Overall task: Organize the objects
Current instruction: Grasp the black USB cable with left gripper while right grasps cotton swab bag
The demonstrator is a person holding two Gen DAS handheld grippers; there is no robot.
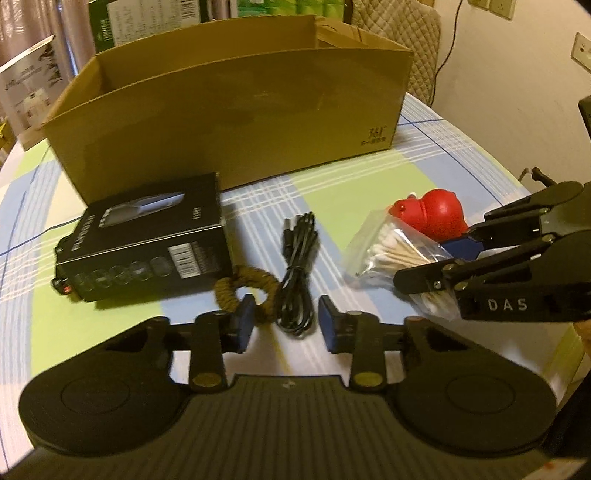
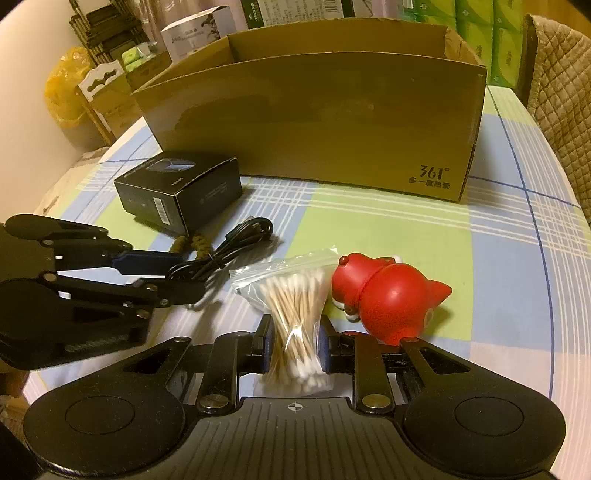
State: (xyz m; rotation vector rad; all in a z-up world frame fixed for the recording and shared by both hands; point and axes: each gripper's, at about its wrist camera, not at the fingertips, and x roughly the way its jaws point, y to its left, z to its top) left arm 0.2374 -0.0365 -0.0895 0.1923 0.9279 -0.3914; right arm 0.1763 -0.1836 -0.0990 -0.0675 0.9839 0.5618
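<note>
A coiled black cable (image 1: 297, 271) lies on the checked tablecloth, and my left gripper (image 1: 286, 326) is open with its fingers on either side of the cable's near end. A brown braided ring (image 1: 245, 293) lies by its left finger. A black product box (image 1: 147, 240) sits to the left. My right gripper (image 2: 295, 341) is shut on a clear bag of cotton swabs (image 2: 291, 314), which also shows in the left wrist view (image 1: 395, 251). A red toy figure (image 2: 384, 295) lies just right of the bag. An open cardboard box (image 1: 236, 122) stands behind everything.
The table (image 2: 406, 221) has a green, blue and white checked cloth. A quilted chair back (image 2: 561, 92) stands at the far right. Boxes and green packs (image 2: 476, 33) are stacked behind the table. A yellow bag (image 2: 66, 88) sits at the far left.
</note>
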